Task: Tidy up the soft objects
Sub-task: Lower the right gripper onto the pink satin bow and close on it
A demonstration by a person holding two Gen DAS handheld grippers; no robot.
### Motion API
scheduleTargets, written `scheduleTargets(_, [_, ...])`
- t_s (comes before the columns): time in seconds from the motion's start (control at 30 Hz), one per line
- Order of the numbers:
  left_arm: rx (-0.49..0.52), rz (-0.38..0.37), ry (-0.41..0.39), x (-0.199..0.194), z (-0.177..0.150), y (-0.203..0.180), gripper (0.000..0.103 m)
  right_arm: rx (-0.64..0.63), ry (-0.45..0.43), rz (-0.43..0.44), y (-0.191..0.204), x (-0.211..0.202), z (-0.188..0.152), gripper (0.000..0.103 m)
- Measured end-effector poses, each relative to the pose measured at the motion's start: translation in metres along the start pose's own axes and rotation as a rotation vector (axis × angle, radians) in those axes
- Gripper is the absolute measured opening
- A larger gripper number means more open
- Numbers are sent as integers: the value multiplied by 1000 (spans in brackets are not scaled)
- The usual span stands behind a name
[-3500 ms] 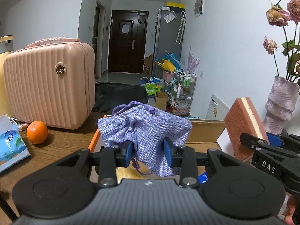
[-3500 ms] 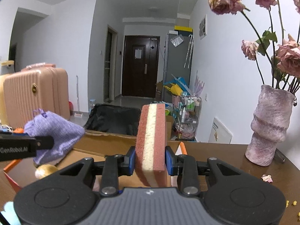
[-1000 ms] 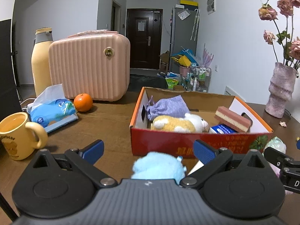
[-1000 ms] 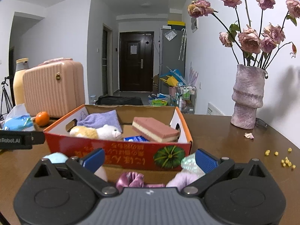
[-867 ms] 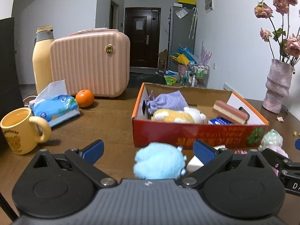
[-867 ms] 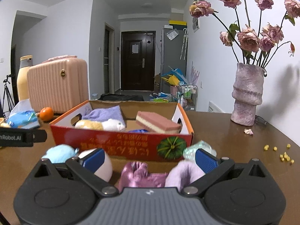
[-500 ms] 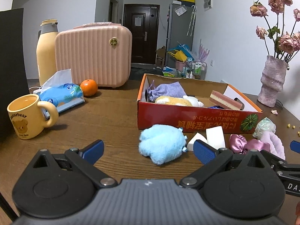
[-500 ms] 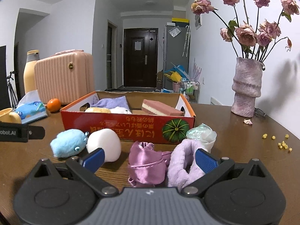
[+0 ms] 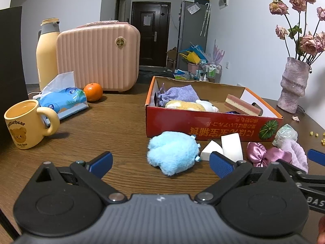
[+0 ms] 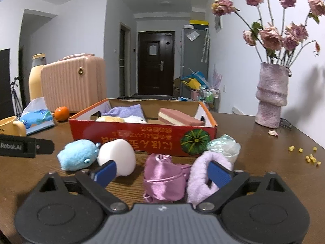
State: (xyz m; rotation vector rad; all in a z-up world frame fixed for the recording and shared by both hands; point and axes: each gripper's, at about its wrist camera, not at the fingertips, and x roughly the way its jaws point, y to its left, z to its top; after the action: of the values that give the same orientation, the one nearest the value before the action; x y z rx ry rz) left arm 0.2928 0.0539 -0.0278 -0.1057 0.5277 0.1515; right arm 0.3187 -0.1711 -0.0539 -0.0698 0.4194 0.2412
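Observation:
A red cardboard box (image 9: 213, 126) (image 10: 142, 136) holds a purple pouch (image 9: 178, 94), a yellow-white plush (image 9: 189, 104) and a pink sponge (image 10: 180, 118). In front of it lie a blue plush (image 9: 172, 152) (image 10: 78, 154), a white sponge (image 9: 231, 146) (image 10: 117, 156), a pink satin pouch (image 10: 162, 179) and a lilac fluffy piece (image 10: 203, 174). My left gripper (image 9: 160, 163) is open low over the table, with the blue plush just ahead of its jaws. My right gripper (image 10: 162, 172) is closing, the satin pouch between its jaws and the pads not pressing it.
On the left stand a yellow mug (image 9: 24, 126), a tissue pack (image 9: 63, 101), an orange (image 9: 93, 92), a pink case (image 9: 99, 57) and a thermos (image 9: 47, 55). A vase of dried roses (image 10: 271, 97) stands far right, with yellow crumbs (image 10: 310, 158) near it.
The purple pouch and pink sponge, held earlier, now lie in the box. Both grippers have drawn back and down to the loose items. The right jaws have narrowed slightly.

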Motion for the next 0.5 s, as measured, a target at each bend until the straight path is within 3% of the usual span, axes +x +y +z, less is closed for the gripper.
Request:
scheduleTargets(0.07, [1,-2,2,1,0,0,103,-18,16,5,4,7,-1,86])
scheduleTargets(0.13, [0,-6,5,1,0,0,103,-29,47,12,6,16,-1,73])
scheduleTargets(0.27, [0,-17,12,4,1,1,103,-40,91,15,9,31,-3,67])
scheduleTargets(0.43, [12,-38,31,8,0,2,103,-42,139,18,6,51,-4,45])
scheduleTargets(0.5, [19,-39,32,9,0,3,103,-37,164,25,4,58,-5,42])
